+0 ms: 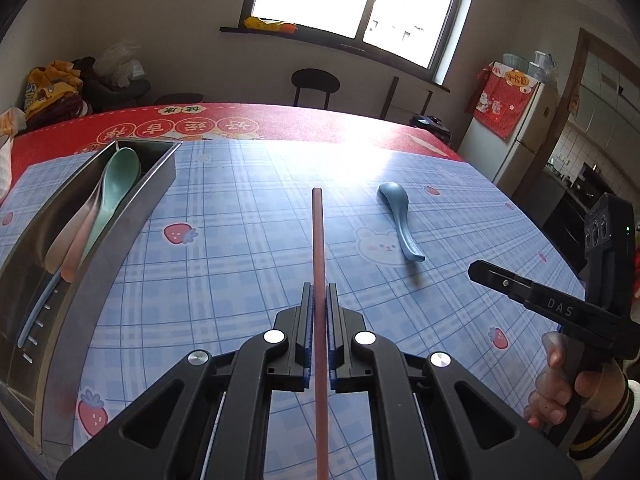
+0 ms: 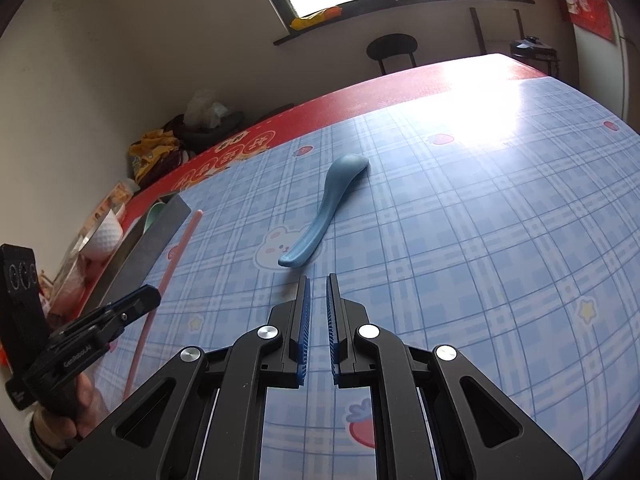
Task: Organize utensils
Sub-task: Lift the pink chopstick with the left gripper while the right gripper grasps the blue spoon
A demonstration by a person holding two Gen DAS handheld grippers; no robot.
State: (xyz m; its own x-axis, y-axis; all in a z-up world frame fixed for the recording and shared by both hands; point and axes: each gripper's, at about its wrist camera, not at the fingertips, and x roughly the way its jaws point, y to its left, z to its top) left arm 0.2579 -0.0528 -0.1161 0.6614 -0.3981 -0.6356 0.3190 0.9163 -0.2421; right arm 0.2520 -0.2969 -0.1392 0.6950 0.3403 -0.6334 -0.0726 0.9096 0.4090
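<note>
Left tool (image 1: 319, 300): we have it clamped on the chopstick (image 1: 318, 240), pads tight against the pink shaft.
Chopstick: it runs straight out along the tool's own axis, tip pointing away across the bench (image 1: 248, 208); it seems lifted clear of the cloth, though we cannot be sure.
Tray (image 1: 132, 216): metal, ahead and to the left of the left tool, its long axis slanting away from us; a green spoon (image 1: 118, 184) and paler utensils already lie inside.
Right tool (image 2: 318, 300): narrowly parted, holding nothing.
Blue spoon (image 2: 324, 216): on the bench just ahead of the right tool, handle end nearest the tips, bowl farther off and angled right.
Key relation: we judge the chopstick must swing left and turn to line up with the tray's length before we let it go.
Nearer hand: the right for the spoon, the left for the tray.
Risk: the long shaft may catch the tray's near wall.
</note>
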